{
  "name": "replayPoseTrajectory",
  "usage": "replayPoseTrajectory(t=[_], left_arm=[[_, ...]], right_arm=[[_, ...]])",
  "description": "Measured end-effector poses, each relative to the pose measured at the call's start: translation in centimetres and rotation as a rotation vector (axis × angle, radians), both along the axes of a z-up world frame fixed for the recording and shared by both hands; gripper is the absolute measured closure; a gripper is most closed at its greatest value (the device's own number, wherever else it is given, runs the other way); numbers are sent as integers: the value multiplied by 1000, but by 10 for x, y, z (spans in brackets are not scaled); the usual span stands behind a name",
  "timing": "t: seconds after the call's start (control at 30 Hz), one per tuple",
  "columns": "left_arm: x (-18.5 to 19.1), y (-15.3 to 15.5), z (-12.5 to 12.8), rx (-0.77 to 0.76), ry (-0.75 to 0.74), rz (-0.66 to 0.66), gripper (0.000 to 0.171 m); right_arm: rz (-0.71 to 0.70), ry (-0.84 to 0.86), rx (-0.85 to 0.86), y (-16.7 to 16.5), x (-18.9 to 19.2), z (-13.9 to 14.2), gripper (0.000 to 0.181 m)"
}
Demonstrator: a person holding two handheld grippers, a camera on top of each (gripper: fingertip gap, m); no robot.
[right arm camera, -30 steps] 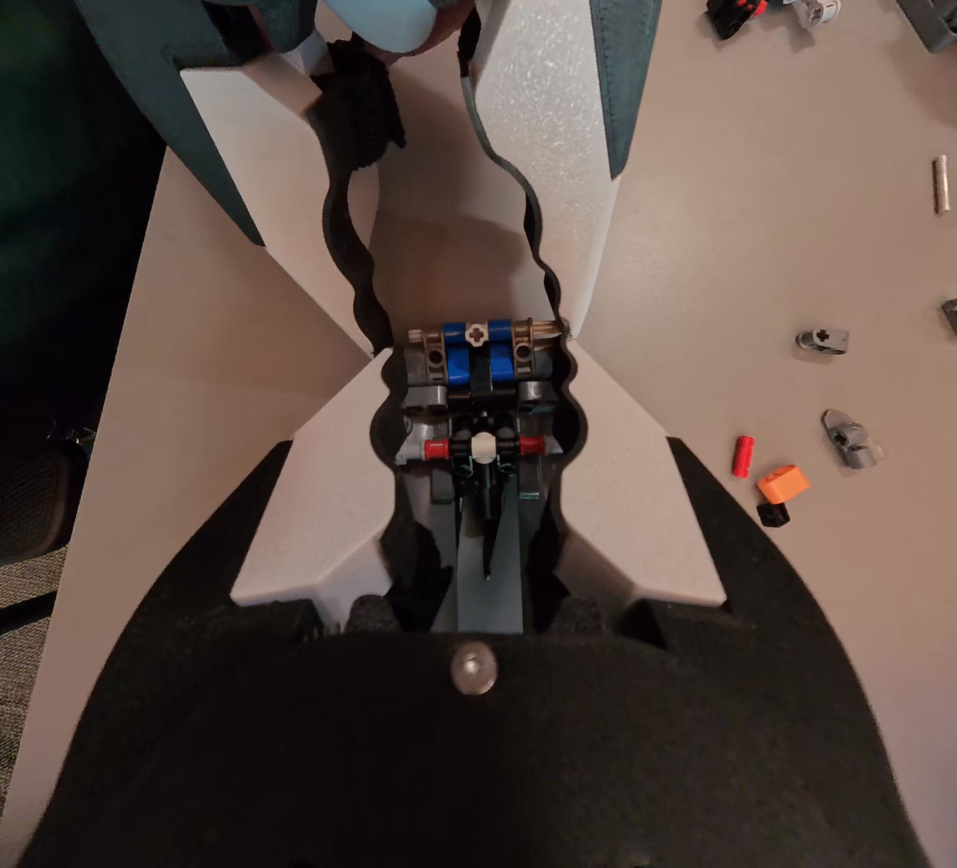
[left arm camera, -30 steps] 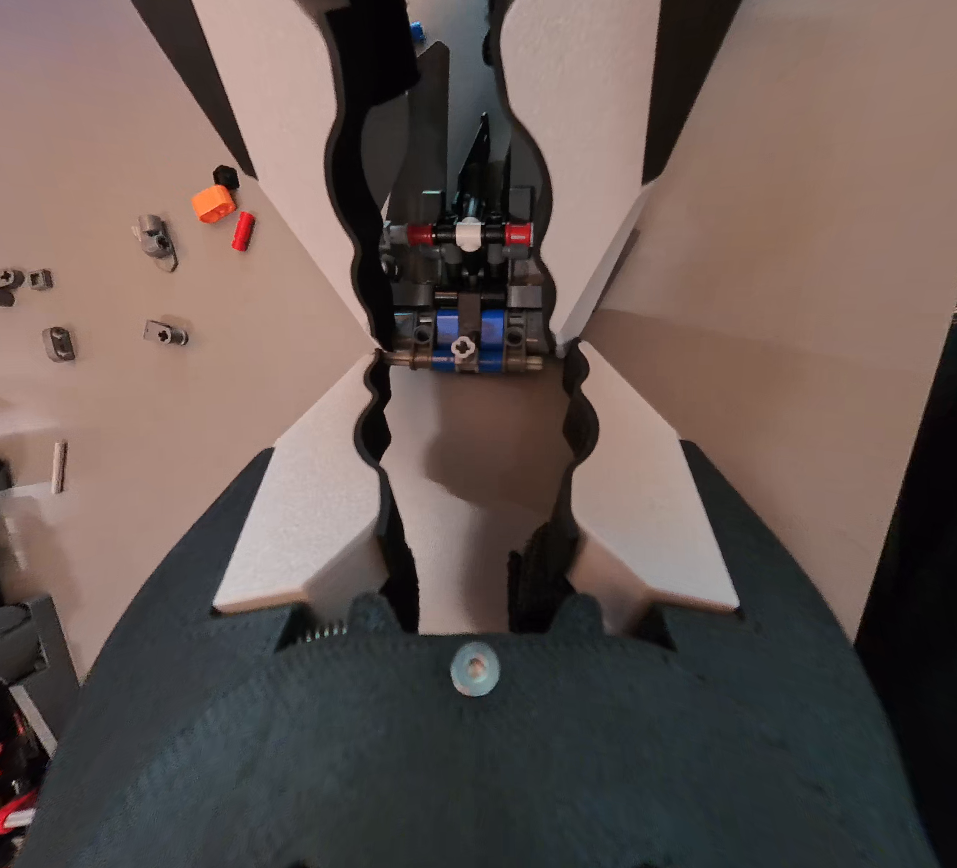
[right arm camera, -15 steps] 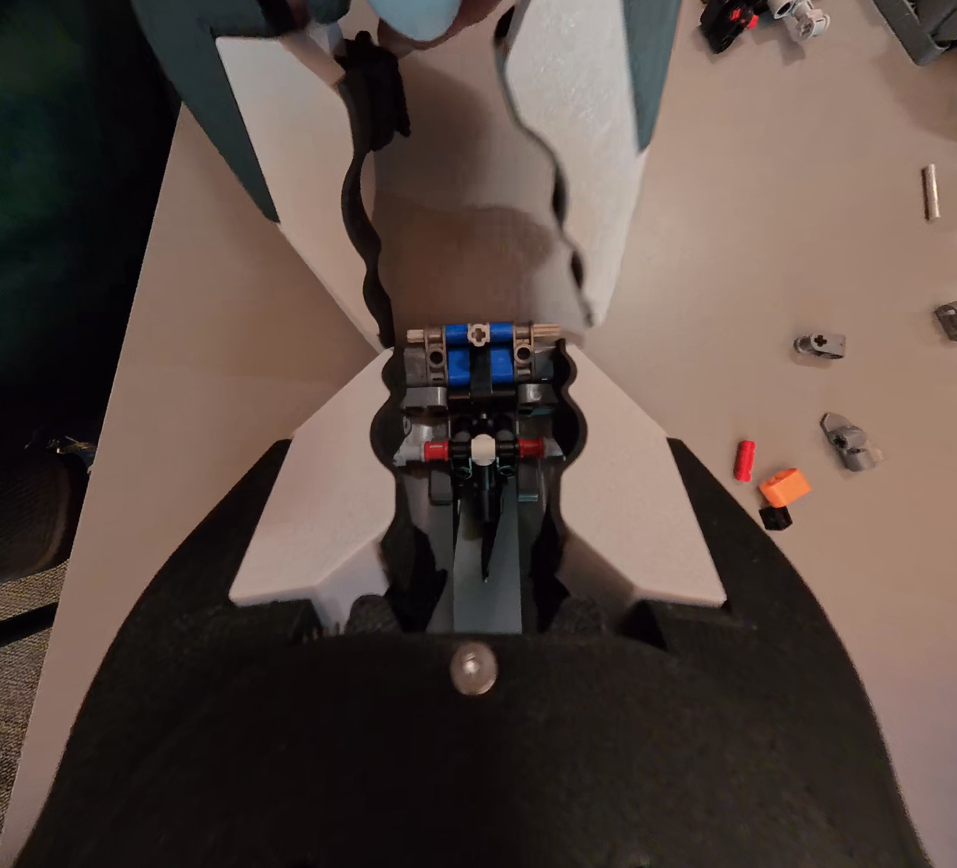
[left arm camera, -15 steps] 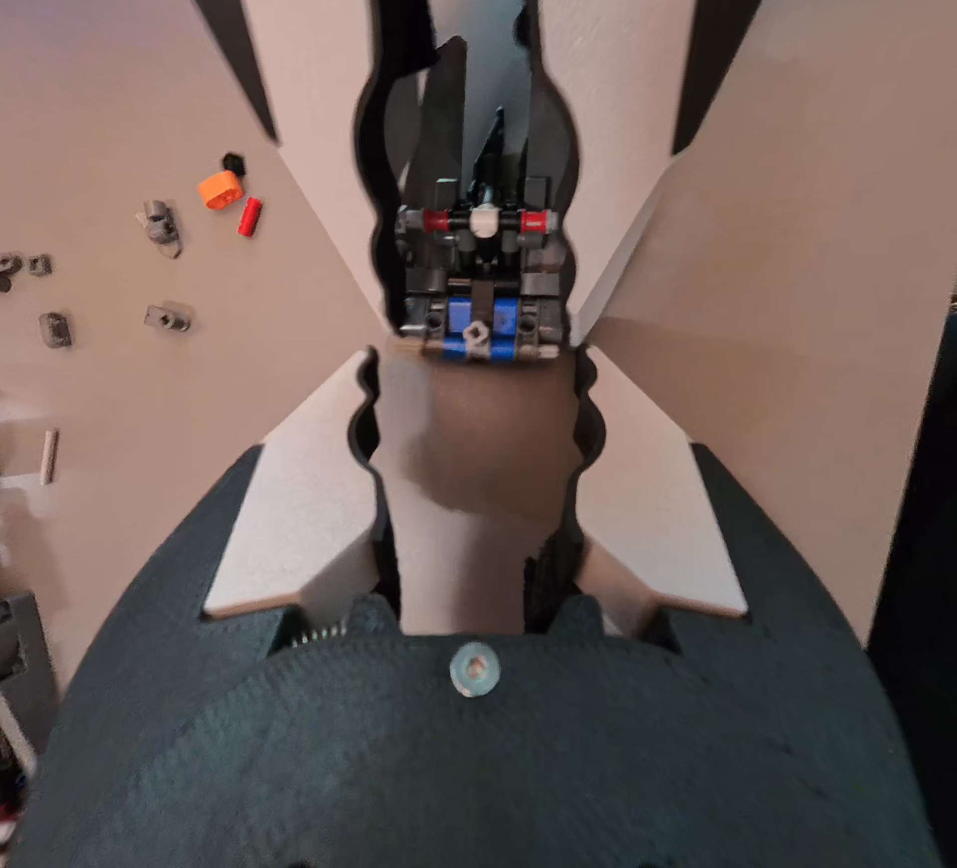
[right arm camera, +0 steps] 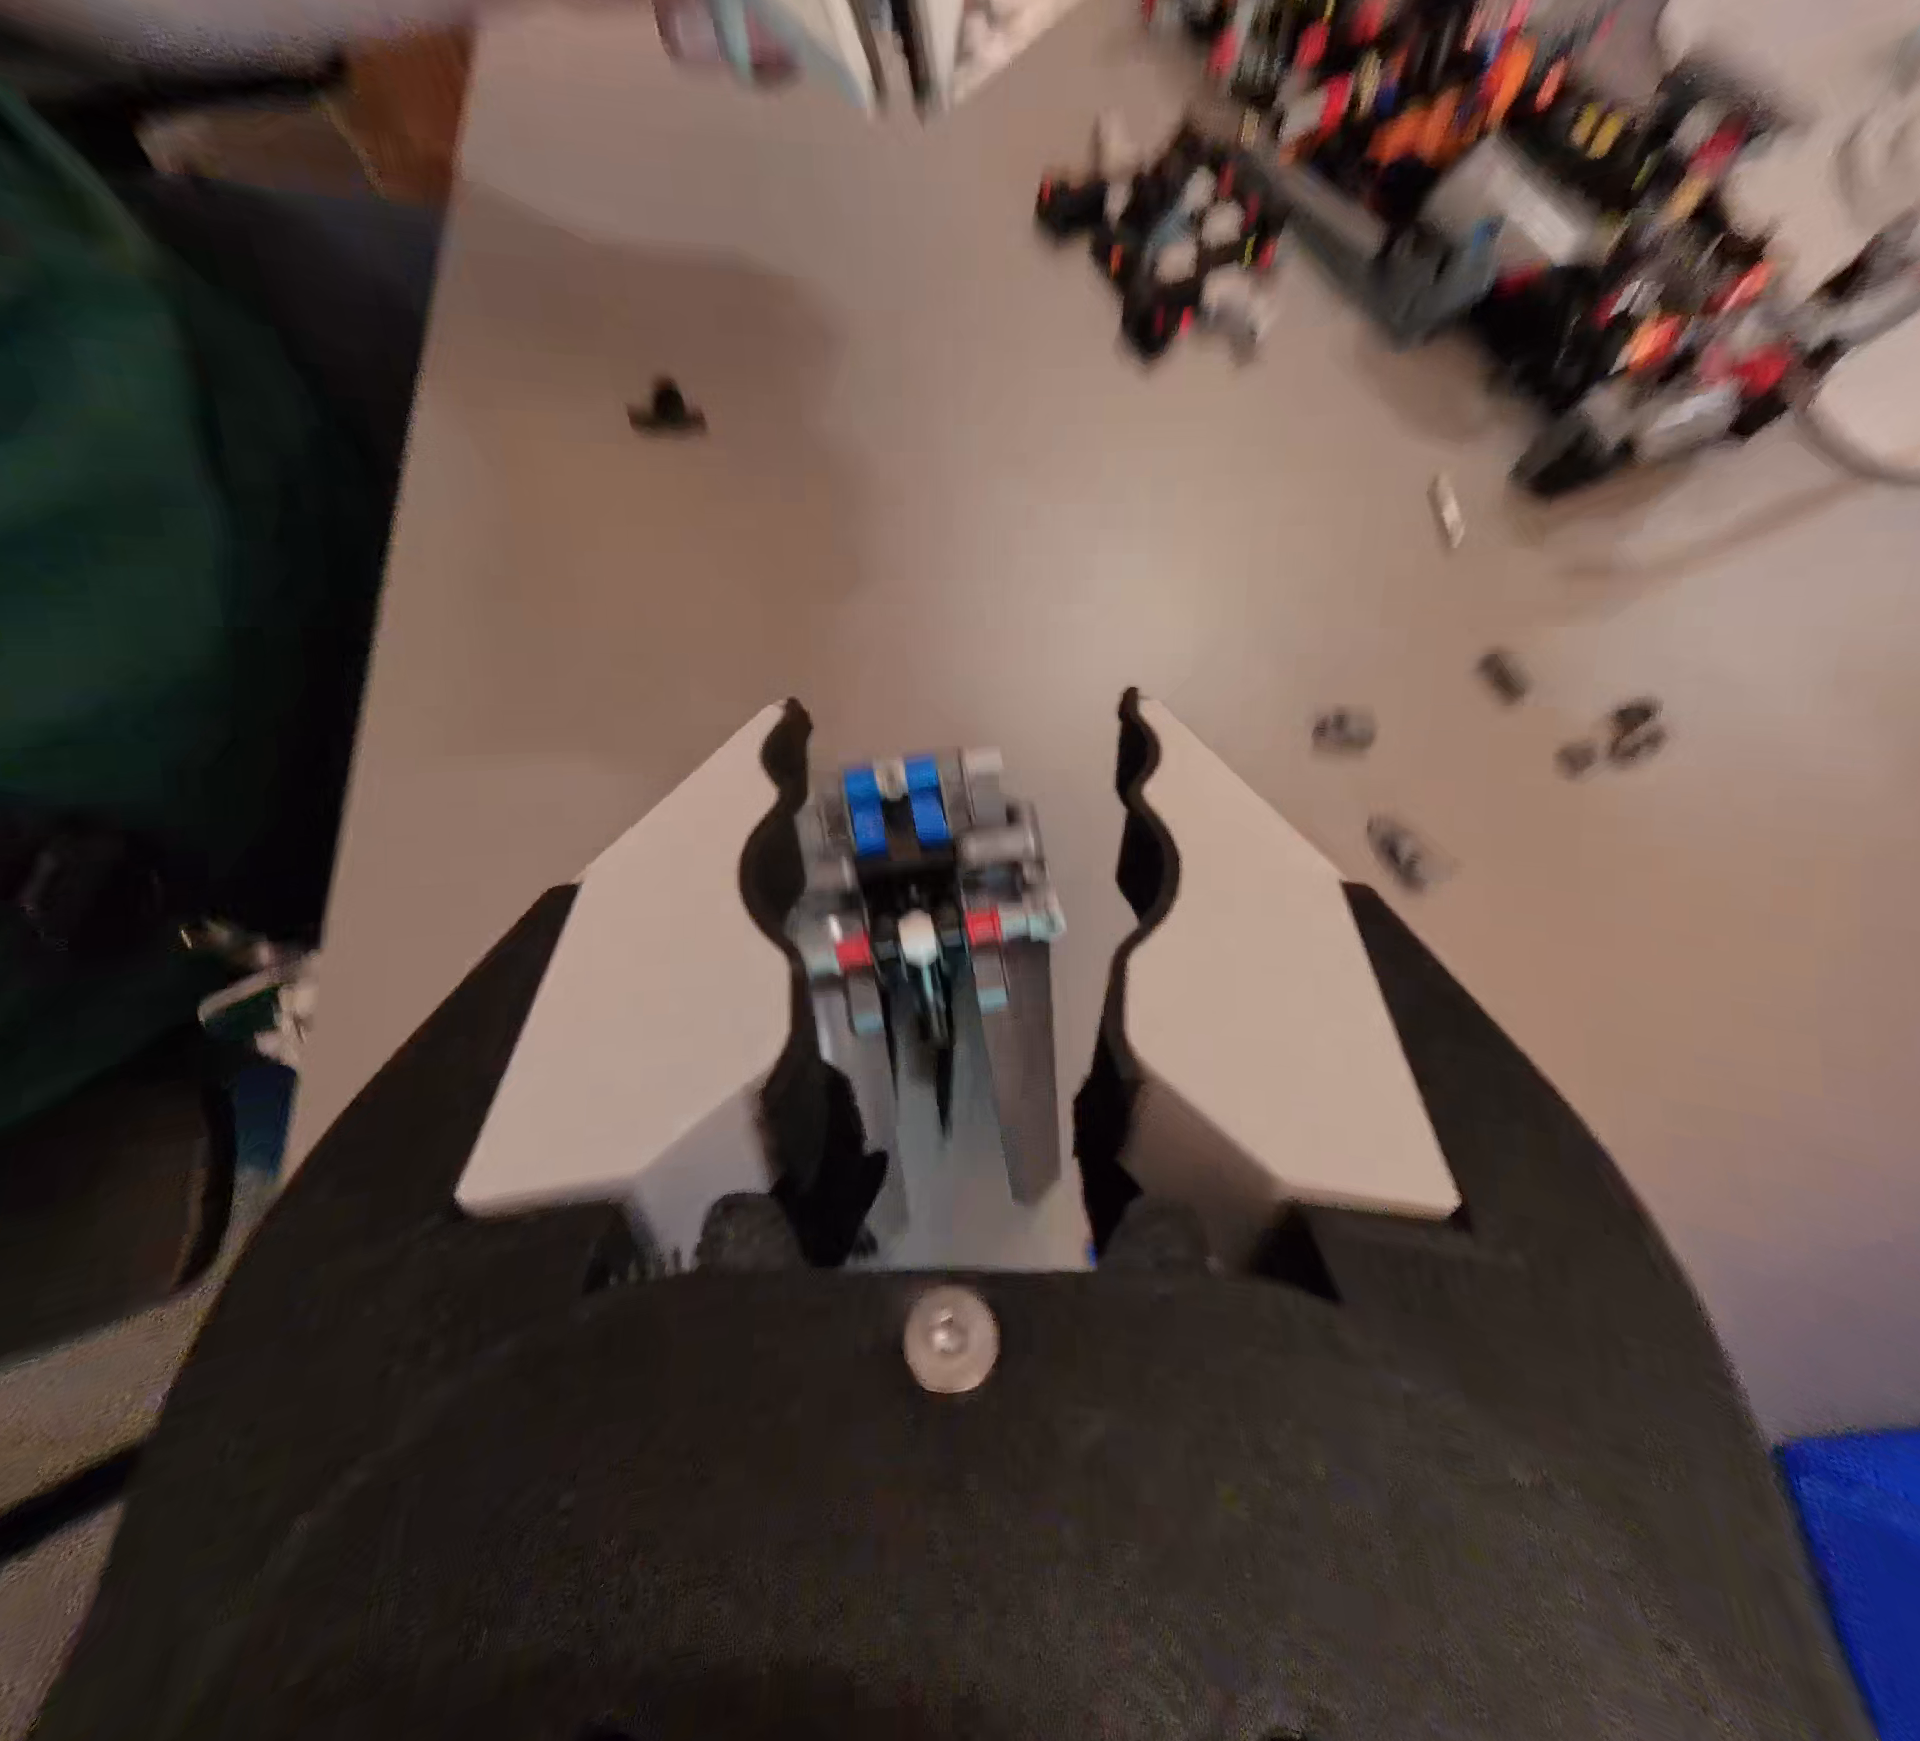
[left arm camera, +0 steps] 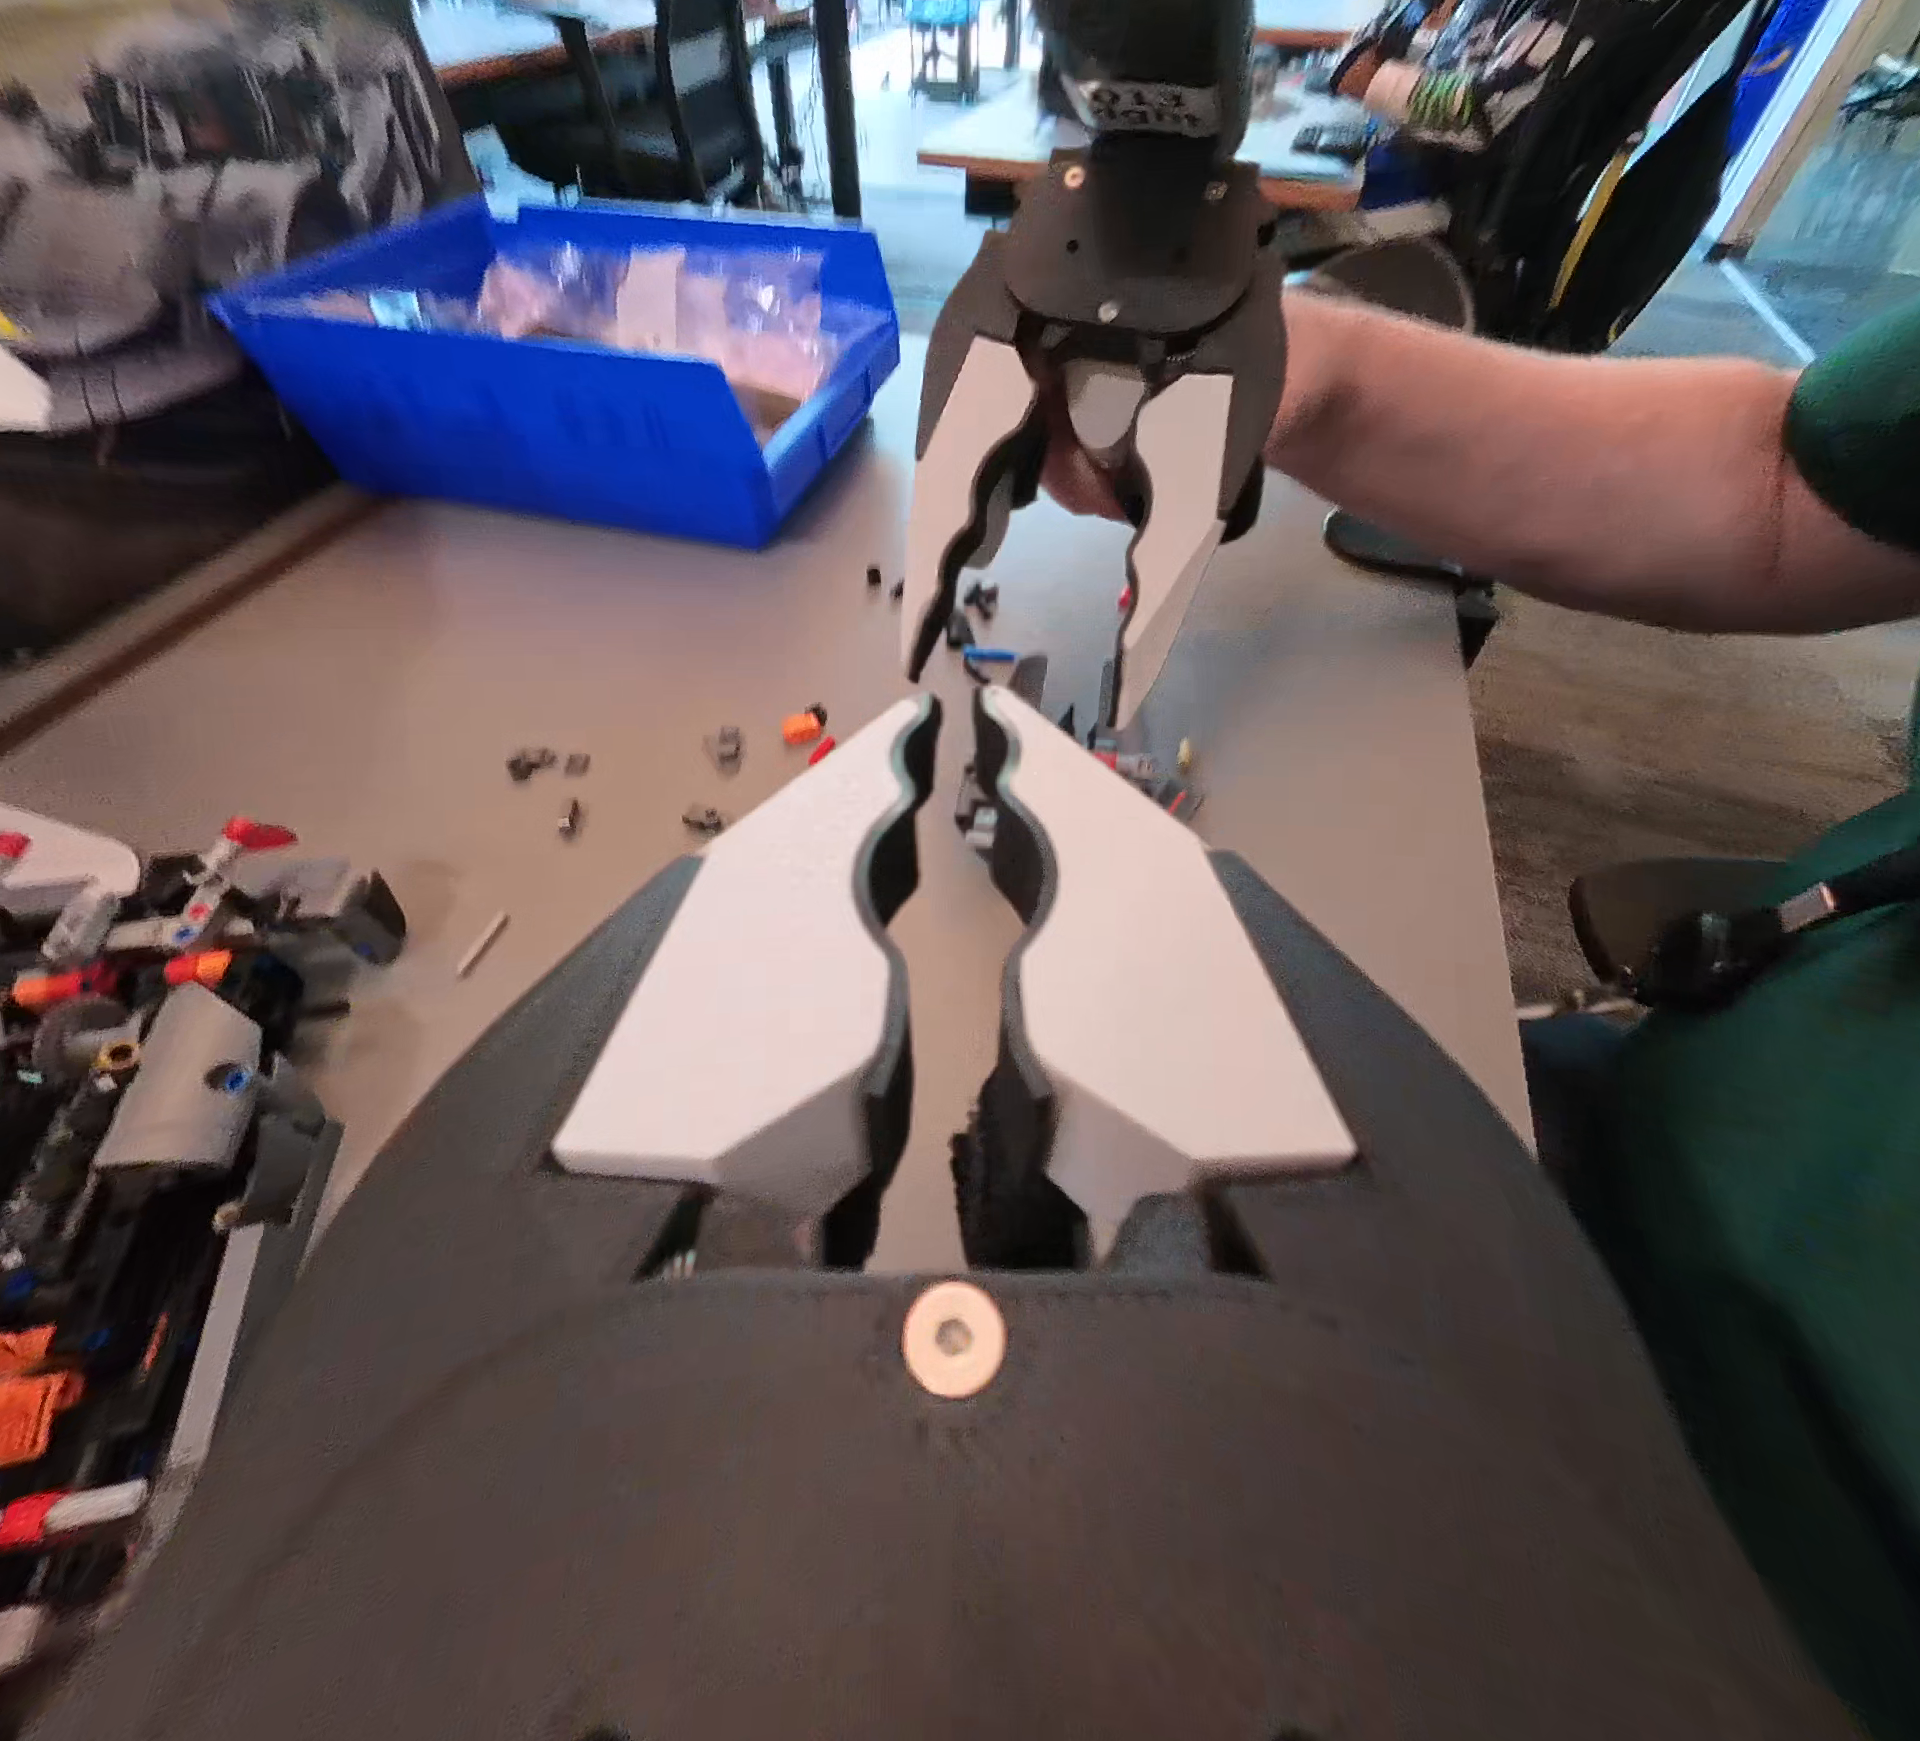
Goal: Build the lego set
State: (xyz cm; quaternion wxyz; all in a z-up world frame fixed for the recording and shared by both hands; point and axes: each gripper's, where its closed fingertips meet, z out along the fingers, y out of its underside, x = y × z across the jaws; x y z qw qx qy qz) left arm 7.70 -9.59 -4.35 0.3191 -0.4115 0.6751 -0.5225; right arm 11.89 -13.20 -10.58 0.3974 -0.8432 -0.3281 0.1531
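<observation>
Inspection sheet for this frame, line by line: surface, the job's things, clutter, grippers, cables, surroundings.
Surface: pale grey table, mostly bare in the middle.
Job's things: small lego sub-assembly with blue and red parts lies between the right fingers, touching neither; large part-built model at the table's left edge.
Clutter: loose small pieces scattered mid-table; blue bin of clear bags at the far side.
Grippers: left gripper nearly shut, nothing gripped; right gripper wide open, held from behind by a hand.
Cables: nothing seen.
Surroundings: office chairs and desks behind; the person's green sleeve at right.
</observation>
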Motion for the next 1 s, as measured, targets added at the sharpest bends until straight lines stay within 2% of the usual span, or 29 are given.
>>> replayPoseTrajectory(t=[0.1, 0.17, 0.2, 0.27, 0.43, 0.57, 0.7, 0.8, 0.87, 0.93, 0.97, 1.0], left_arm=[[-2, -14, 14, 1, -64, -39, 171], [-5, -32, 21, -32, -83, -103, 171], [-5, -37, 23, -35, -92, -108, 171], [-8, -39, 28, -35, -131, -108, 171], [-23, -52, 38, -91, -161, -170, 171], [-41, -72, 43, -207, -163, -265, 171], [-58, -92, 62, -407, -201, -392, 171], [-71, -107, 58, -433, -151, -490, 171], [-65, -106, 52, -398, -145, -437, 171], [-59, -92, 38, -330, -111, -367, 171], [-57, -83, 31, -290, -101, -327, 168], [-57, -74, 25, -262, -79, -293, 155]], right_arm=[[-61, 32, 119, 17, -28, 41, 147], [-66, 91, 173, 24, -52, 58, 147], [-76, 94, 194, 27, -60, 63, 154], [-50, 86, 212, 25, -76, 65, 165], [-79, 29, 229, 19, -92, 72, 165], [-77, -151, 207, 2, -102, 72, 172], [-129, -117, 244, -15, -117, 88, 174], [-190, -103, 237, -28, -126, 82, 170], [-234, -78, 200, -38, -126, 67, 164], [-310, -15, 163, -48, -111, 52, 152], [-352, 27, 143, -54, -99, 47, 146], [-396, 43, 133, -59, -83, 41, 142]])
